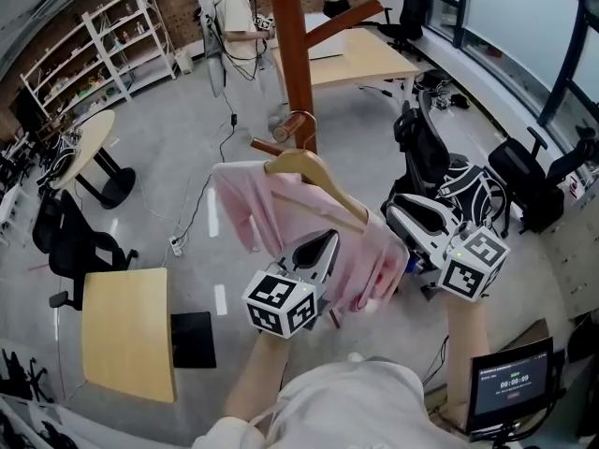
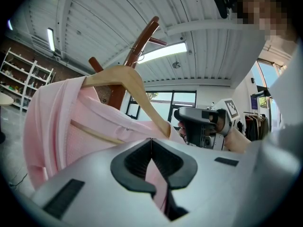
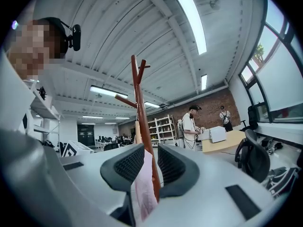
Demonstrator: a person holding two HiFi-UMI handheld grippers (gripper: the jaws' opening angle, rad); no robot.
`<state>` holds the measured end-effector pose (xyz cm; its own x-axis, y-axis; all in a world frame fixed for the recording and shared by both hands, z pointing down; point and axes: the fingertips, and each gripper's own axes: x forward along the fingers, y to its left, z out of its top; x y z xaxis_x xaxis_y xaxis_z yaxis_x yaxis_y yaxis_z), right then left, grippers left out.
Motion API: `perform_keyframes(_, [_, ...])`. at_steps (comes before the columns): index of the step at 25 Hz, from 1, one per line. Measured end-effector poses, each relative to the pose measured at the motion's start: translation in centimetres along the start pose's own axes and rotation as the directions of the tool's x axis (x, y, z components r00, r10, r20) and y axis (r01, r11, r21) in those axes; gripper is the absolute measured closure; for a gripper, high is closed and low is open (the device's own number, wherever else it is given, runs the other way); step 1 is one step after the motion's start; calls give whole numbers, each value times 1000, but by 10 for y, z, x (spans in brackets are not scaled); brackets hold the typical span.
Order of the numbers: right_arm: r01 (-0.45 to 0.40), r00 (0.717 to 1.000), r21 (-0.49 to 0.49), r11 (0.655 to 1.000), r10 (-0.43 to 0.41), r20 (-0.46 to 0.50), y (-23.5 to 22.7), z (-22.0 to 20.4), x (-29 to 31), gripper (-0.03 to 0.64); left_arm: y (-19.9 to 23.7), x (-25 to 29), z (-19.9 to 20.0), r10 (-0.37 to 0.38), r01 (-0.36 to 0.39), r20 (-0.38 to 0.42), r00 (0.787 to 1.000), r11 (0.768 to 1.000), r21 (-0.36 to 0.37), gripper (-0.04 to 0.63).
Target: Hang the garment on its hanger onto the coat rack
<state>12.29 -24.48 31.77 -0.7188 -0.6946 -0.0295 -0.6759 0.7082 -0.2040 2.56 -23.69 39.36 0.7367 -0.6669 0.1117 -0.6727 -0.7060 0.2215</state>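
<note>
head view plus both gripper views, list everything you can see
coat rack: one, red-brown, ahead of the person
hanger: one, pale wood, held up close to the coat rack
garment: one, pink, draped on the hanger
tables: several, pale wood, around the floor
office chairs: several, black, left and right
shelving: one, white, far left
left gripper: grey, shut on the garment
right gripper: grey, shut on the garment

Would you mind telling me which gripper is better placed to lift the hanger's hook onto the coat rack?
Probably the left gripper: it pinches the garment just beneath the hanger, facing the coat rack. The right gripper holds only the garment's side edge.
</note>
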Motion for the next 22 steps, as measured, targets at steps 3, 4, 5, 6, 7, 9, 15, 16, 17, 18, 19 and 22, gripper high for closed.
perform_keyframes(3, [-11,1000,-5,1000,11,-4,7,-1,-3,525,-3,-3,1,6,-6,8,1000,1000,0,589])
perform_keyframes(4, [-14,1000,-8,1000,14,-7,9,-2,-4,525,-3,-4,2,9,-9,12,1000,1000,-1,589])
perform_keyframes(5, [-16,1000,-8,1000,16,-10,10,-3,-5,526,-4,-5,2,10,-10,15,1000,1000,-2,589])
perform_keyframes(6, [-18,1000,-6,1000,18,-10,11,-3,-5,525,-5,-7,3,11,-11,19,1000,1000,-2,589])
perform_keyframes(7, [-19,1000,-3,1000,19,-10,12,-4,-6,525,-6,-8,3,13,-12,22,1000,1000,-2,589])
perform_keyframes(9, [-26,1000,3,1000,26,-10,16,-5,-6,526,-8,-11,4,17,-17,31,999,1000,-1,589])
perform_keyframes(15, [-50,999,-5,999,50,-21,29,-9,-6,526,-11,-24,7,36,-36,60,998,999,4,589])
perform_keyframes(16, [-54,998,-3,999,54,-18,31,-8,-6,528,-12,-27,8,41,-41,64,997,999,6,589])
perform_keyframes(17, [-60,998,-1,998,60,-16,35,-8,-6,528,-12,-31,8,46,-47,67,997,999,8,589])
perform_keyframes(18, [-67,998,-1,998,67,-15,38,-7,-6,528,-12,-34,9,52,-53,70,996,999,9,589])
perform_keyframes(19, [-74,997,-2,997,74,-15,41,-7,-6,528,-12,-37,9,59,-60,71,996,998,9,589])
perform_keyframes(22, [-93,995,-6,996,93,-19,50,-9,-5,528,-12,-47,8,79,-80,74,994,997,3,589])
